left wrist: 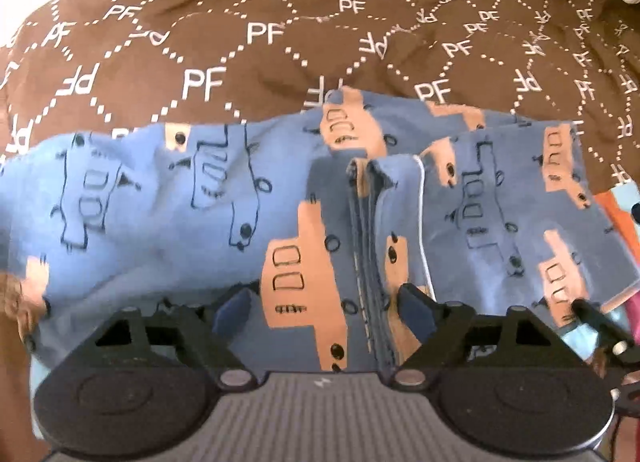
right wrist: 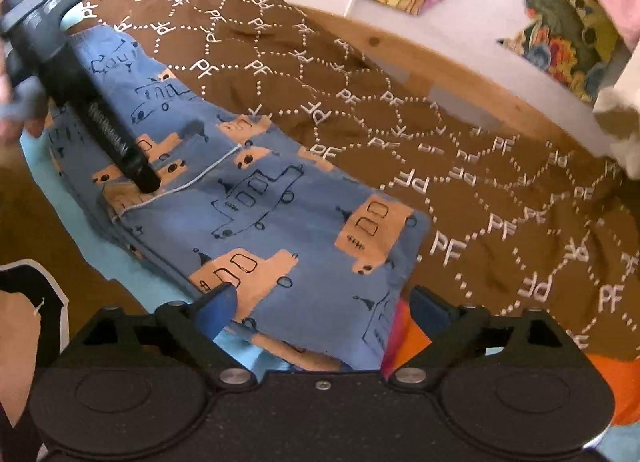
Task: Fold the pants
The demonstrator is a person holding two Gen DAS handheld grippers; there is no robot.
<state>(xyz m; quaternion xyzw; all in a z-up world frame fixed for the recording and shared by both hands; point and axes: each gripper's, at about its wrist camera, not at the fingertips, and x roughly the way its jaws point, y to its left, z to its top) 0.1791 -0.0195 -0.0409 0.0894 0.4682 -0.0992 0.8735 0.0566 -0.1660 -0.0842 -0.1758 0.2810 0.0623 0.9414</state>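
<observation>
The left tongs (left wrist: 326, 302) hang low over the pants (left wrist: 248, 197), with their two fingers spread wide and nothing between them. The right tongs (right wrist: 324, 308) sit at the near corner of the pants (right wrist: 280, 213), fingers also wide apart and holding nothing. There is one pair of blue pants with car pictures, lying folded right in front of both tongs. Past the pants lies one brown blanket (right wrist: 460, 165) with "PF" letters. The left tongs' dark finger (right wrist: 100, 113) pokes down onto the pants.
</observation>
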